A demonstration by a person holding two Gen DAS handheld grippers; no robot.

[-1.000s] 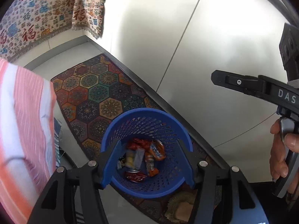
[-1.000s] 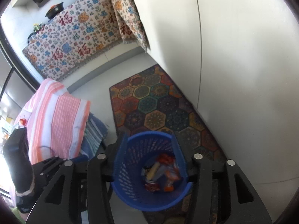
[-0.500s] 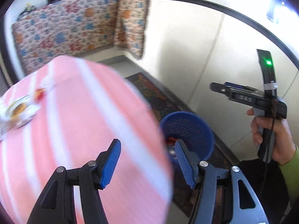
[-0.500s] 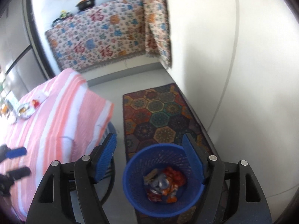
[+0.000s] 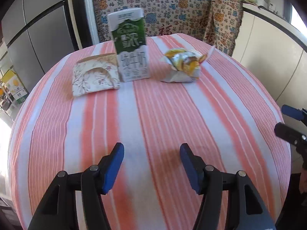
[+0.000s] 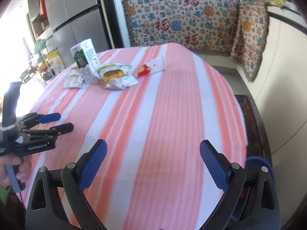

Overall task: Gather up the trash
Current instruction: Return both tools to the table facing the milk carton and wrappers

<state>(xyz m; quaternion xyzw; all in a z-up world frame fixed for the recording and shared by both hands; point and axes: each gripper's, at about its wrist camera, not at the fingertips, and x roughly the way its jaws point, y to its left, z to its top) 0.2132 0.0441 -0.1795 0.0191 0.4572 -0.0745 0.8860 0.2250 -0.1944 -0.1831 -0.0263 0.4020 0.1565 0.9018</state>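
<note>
Filling most of both views, your table with its pink and white striped cloth point(image 5: 153, 103) runs from the bottom edge up to the centre of each frame. Behind it, along the top, hangs a patterned cloth point(image 6: 180, 17) with red characters, and a grey fridge point(image 6: 76, 23) stands at the upper left of the right wrist view. Low at the right edge of that view, a blue basket point(image 6: 255, 162) peeks out past the table's rim. Your left gripper point(image 5: 150, 158) sits at the bottom centre of its own frame, jaws spread apart with nothing between them, over bare cloth. Your right gripper point(image 6: 153, 160) is likewise released and empty at the bottom of its frame. The trash lies well above both sets of tongs, toward the far side of the table: a green and white milk carton point(image 5: 131, 46) stands upright in the upper middle of the left view, a floral paper packet point(image 5: 95, 74) just left of it, touching or nearly so, a crumpled yellow wrapper point(image 5: 181, 66) near its right. In the right view a red and white wrapper point(image 6: 151, 68) lies beyond the crumpled one.
</note>
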